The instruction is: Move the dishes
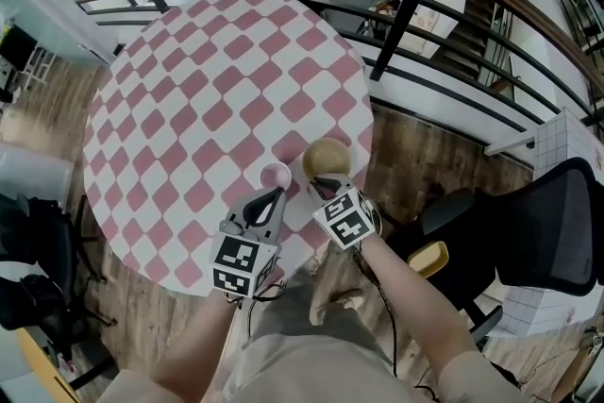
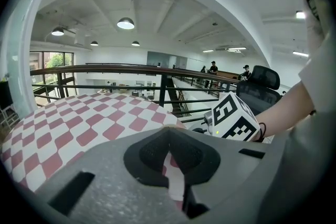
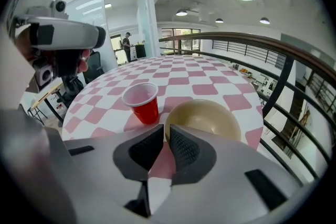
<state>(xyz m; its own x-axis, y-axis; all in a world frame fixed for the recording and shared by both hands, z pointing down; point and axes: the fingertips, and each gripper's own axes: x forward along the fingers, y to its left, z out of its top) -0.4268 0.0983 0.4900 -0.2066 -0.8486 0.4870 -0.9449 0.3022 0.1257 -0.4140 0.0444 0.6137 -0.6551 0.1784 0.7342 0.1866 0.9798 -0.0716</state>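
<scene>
- Head view: the tan bowl stands on the checked desk, close to the person. The red cup is upright just left of the bowl and not touching it.
- The left gripper noses in left of the bowl, right at the cup's near side. The right gripper hangs at the bowl's near side. Both dishes sit flat on the cloth, and nothing is lifted.
- Left gripper view: the fingers meet at their tips with nothing between them. Only checked cloth shows beyond them, and neither the bowl nor the cup is in sight here.
- Right gripper view: the fingers are all but together, with a sliver of a gap and nothing in it. Their tips sit right at the bowl's near rim, though I can't tell whether they touch it. The cup left of the bowl looks empty.
- My read is that the job has barely begun: no dish is gripped, so both are left to move. The right fingers would have to spread before they could take that rim.
</scene>
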